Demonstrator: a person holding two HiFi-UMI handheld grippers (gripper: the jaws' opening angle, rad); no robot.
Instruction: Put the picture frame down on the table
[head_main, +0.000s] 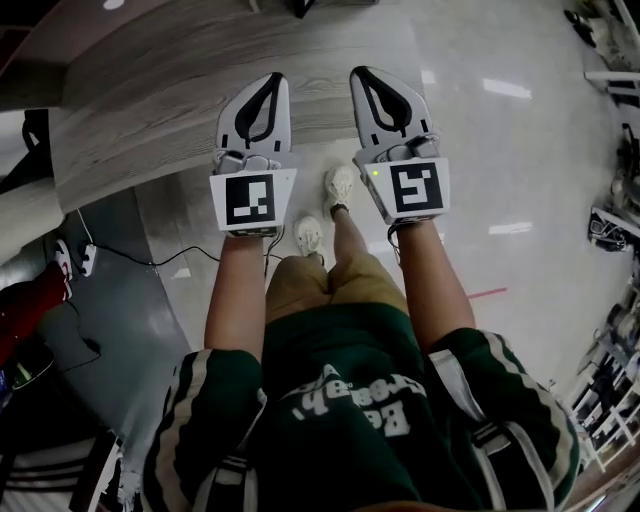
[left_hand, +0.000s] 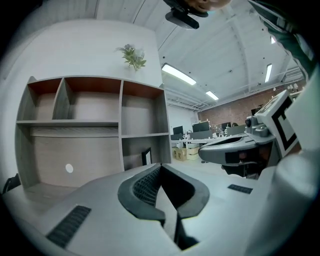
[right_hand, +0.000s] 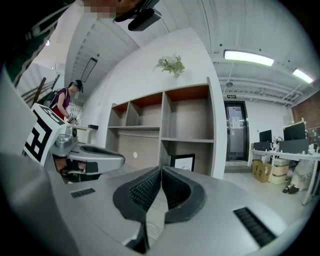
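Note:
The picture frame (right_hand: 183, 162) is black with a white print. It stands upright in the lower right compartment of a wooden shelf unit (right_hand: 162, 130), straight ahead of my right gripper (right_hand: 161, 169). In the left gripper view the picture frame (left_hand: 146, 156) shows nearly edge-on in that same compartment. My left gripper (head_main: 275, 80) and right gripper (head_main: 360, 72) are held side by side, pointing forward over the near edge of the grey wood table (head_main: 140, 100). The jaws of both are shut with nothing between them. The head view does not show the frame.
A small plant (right_hand: 171, 63) sits on top of the shelf unit. Cables and a power strip (head_main: 88, 260) lie on the floor at the left, beside a red object (head_main: 30, 305). Office desks (right_hand: 280, 150) stand at the right, and a person (right_hand: 65, 102) stands far left.

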